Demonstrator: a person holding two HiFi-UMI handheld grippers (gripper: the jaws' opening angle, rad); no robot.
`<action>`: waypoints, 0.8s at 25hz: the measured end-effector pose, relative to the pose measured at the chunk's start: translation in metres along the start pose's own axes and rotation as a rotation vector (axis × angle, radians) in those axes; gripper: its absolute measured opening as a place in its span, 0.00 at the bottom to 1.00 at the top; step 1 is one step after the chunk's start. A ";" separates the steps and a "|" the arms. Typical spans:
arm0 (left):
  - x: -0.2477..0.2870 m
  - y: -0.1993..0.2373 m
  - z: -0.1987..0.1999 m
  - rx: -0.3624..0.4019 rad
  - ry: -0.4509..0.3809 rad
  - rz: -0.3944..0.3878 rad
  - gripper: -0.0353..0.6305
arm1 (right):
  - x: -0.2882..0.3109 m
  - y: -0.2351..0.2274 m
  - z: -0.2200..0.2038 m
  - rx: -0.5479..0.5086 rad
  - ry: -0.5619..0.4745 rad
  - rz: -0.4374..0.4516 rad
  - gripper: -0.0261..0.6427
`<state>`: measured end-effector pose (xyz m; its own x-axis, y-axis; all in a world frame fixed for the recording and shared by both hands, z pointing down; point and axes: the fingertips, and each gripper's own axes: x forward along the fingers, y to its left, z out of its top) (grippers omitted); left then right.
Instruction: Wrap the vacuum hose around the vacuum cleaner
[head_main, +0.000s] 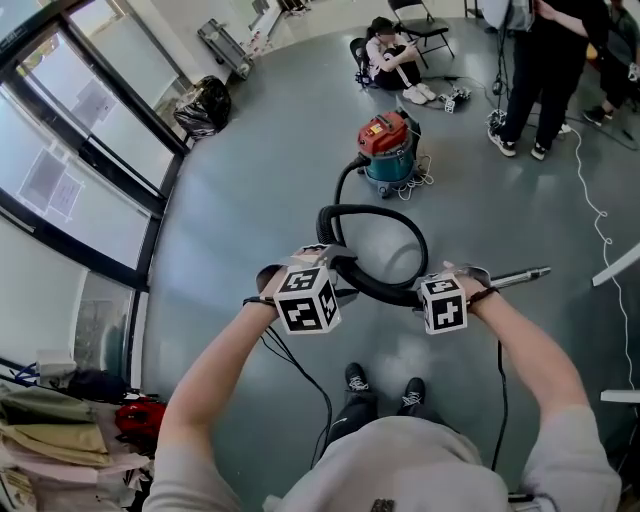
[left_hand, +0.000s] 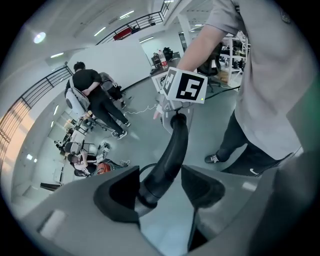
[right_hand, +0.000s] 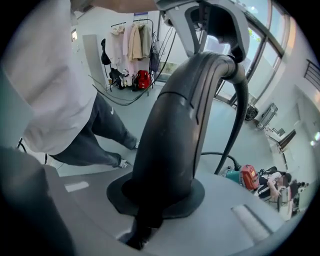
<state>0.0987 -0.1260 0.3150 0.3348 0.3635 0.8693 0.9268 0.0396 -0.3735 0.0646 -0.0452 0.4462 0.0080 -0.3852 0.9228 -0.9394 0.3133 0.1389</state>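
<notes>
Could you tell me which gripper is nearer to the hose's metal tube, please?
Right. The right gripper clamps the handle right beside the metal tube; the left gripper grips the hose across the loop, farther away.

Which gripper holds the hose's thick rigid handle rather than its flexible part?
The right gripper: its fingers clamp the thick handle beside the metal tube; the left gripper grips the thinner flexible hose.

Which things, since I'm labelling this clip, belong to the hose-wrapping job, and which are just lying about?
Job in hand:
vacuum hose, between the jaws of the left gripper
hose handle, clamped in the right gripper
vacuum cleaner

Lying about:
black bag
folding chair
heap of clothes
red bag
</notes>
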 end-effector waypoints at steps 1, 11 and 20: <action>0.003 -0.001 -0.001 0.019 -0.002 -0.024 0.43 | -0.002 0.000 -0.003 -0.014 0.023 0.001 0.14; 0.031 -0.019 -0.061 0.167 -0.047 -0.266 0.45 | -0.002 -0.012 -0.022 -0.218 0.292 -0.032 0.14; 0.074 -0.055 -0.110 0.292 -0.154 -0.458 0.45 | 0.013 -0.048 -0.002 -0.358 0.443 0.027 0.13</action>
<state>0.0907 -0.2033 0.4354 -0.1392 0.3793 0.9148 0.8790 0.4728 -0.0623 0.1109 -0.0635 0.4526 0.2014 0.0035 0.9795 -0.7673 0.6222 0.1555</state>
